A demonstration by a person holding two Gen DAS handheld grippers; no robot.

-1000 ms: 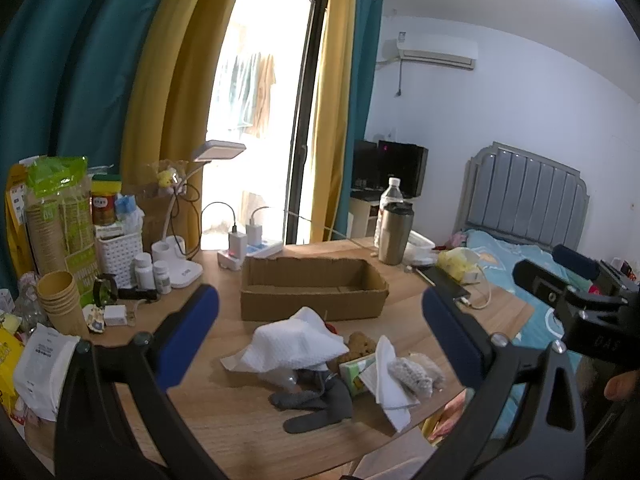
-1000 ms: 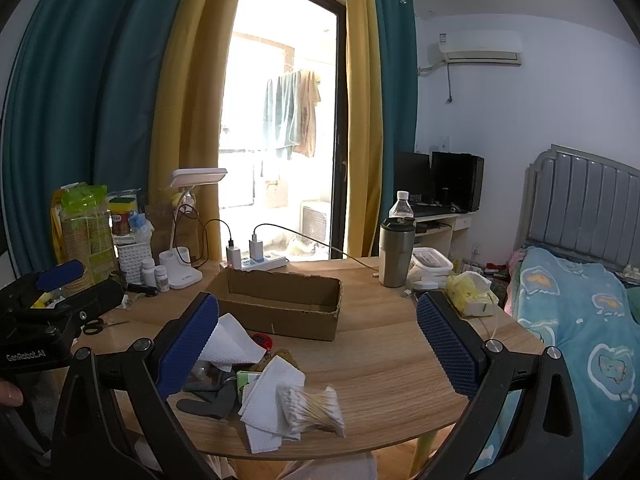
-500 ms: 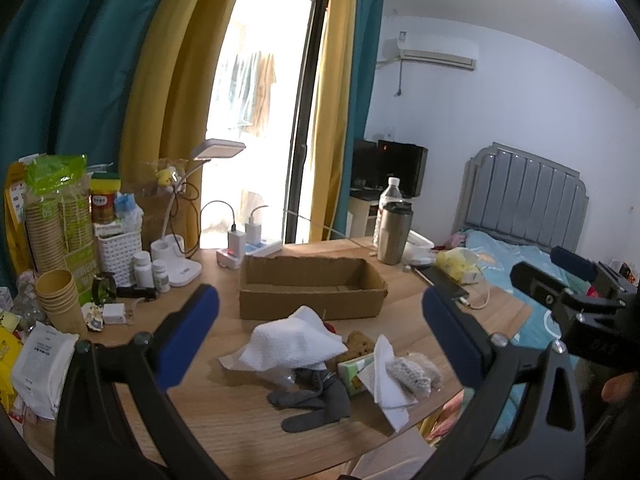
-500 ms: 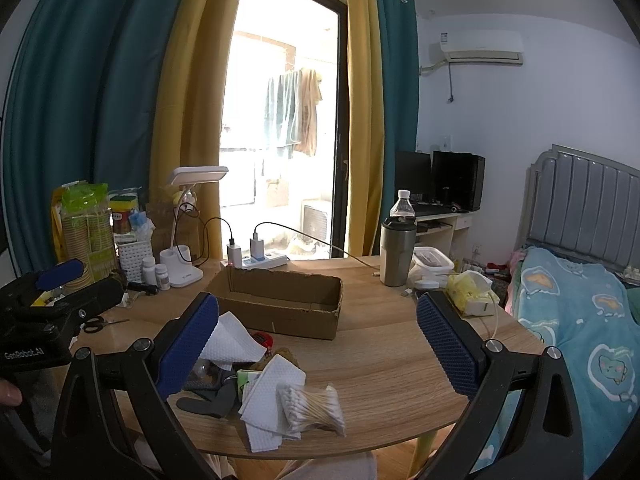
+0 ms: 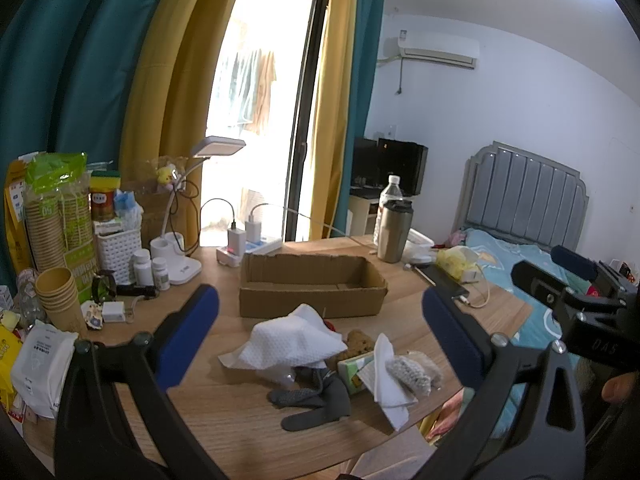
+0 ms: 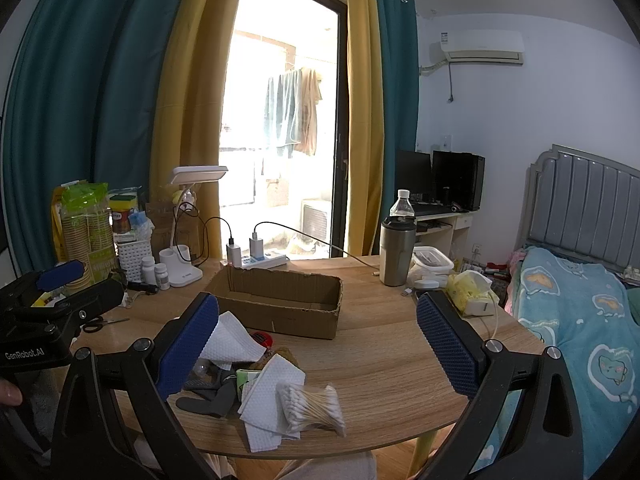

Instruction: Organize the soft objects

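Note:
A pile of soft things lies near the front edge of the round wooden table: a white cloth, grey socks, a folded white tissue, a bag of cotton swabs, a green tissue pack and a brown plush. An open empty cardboard box stands behind the pile. My left gripper and right gripper are both open and empty, held above and before the pile.
At the left stand paper cups, a wipes pack, pill bottles, a white basket and a desk lamp. A power strip, steel tumbler and water bottle stand behind the box. A bed lies at the right.
Almost nothing has changed. Both grippers stay open and hover over the pile with only a slight drift.

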